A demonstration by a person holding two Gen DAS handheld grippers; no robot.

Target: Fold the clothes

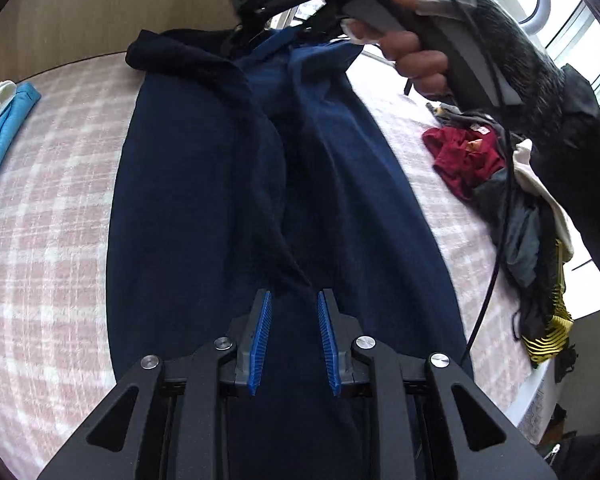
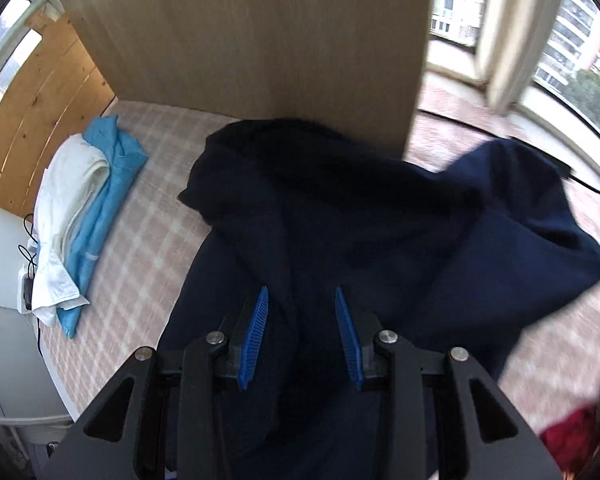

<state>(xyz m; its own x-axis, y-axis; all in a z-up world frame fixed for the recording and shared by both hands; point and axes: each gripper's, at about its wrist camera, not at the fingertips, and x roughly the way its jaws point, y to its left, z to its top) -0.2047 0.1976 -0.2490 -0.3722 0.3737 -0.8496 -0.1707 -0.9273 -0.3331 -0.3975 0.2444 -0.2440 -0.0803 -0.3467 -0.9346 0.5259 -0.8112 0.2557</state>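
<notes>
A navy garment [image 1: 204,200] lies lengthwise on the pink plaid bed cover [image 1: 52,200], with a raised fold running down its middle. My left gripper [image 1: 294,294] hovers over its near end. Its blue pads [image 1: 262,336] stand apart with only the cloth below showing in the gap. In the right wrist view the same navy garment [image 2: 380,220] is rumpled, one side blurred and lifted at the right. My right gripper [image 2: 301,289] is over it, pads apart, nothing pressed between them. A person's hand [image 1: 416,52] holds the right gripper's handle above the garment's far end.
Folded light blue [image 2: 108,188] and white [image 2: 68,200] clothes lie at the bed's left edge. A loose pile with a red garment [image 1: 464,156] sits on the right side. A black cable [image 1: 496,264] hangs there. A wooden board [image 2: 260,40] stands behind the bed, beside a window [image 2: 560,40].
</notes>
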